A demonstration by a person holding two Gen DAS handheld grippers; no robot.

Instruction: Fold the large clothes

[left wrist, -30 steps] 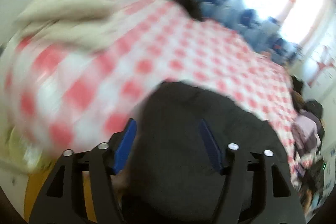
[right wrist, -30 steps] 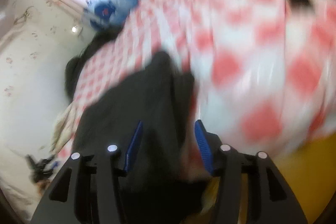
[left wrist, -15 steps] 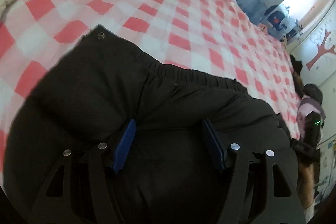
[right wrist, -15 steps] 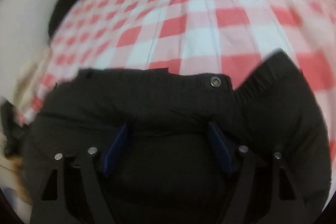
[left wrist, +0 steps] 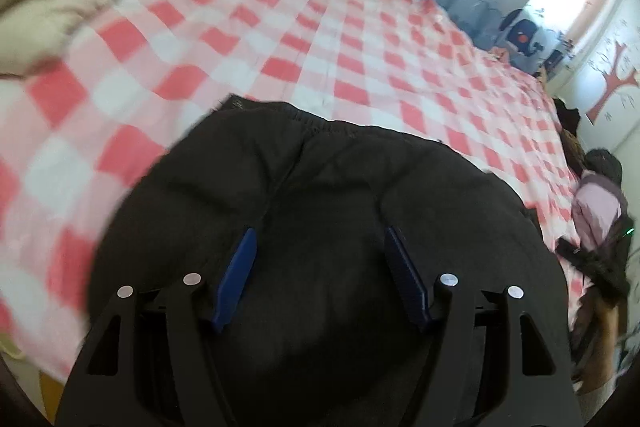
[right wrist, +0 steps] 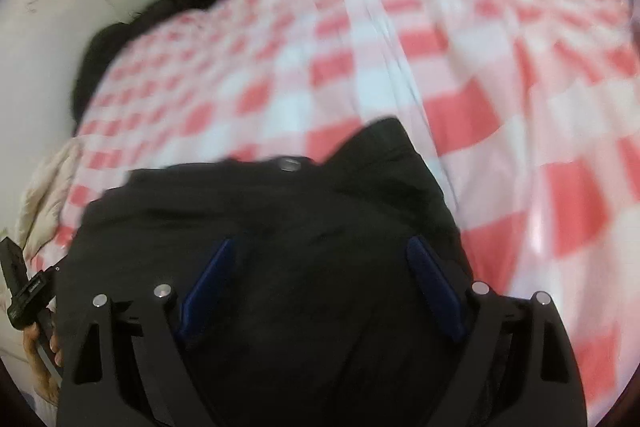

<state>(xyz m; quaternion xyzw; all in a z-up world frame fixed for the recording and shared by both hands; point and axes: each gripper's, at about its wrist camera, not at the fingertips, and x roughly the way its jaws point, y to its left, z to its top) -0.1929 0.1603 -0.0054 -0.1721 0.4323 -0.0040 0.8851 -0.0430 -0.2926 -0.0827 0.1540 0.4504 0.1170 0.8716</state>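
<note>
Both grippers: left gripper, right gripper w/ black frames, blue pads, silver screws.

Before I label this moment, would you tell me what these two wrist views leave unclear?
- Black garment: in both wrist views the near part is cut off by the bottom edge and covered by the tongs' frames, so its full shape is unknown.
- Right tongs: jaws opening over the cloth; contact is unclear.
- Checked bedspread: motion blur smears it in the right view.
</note>
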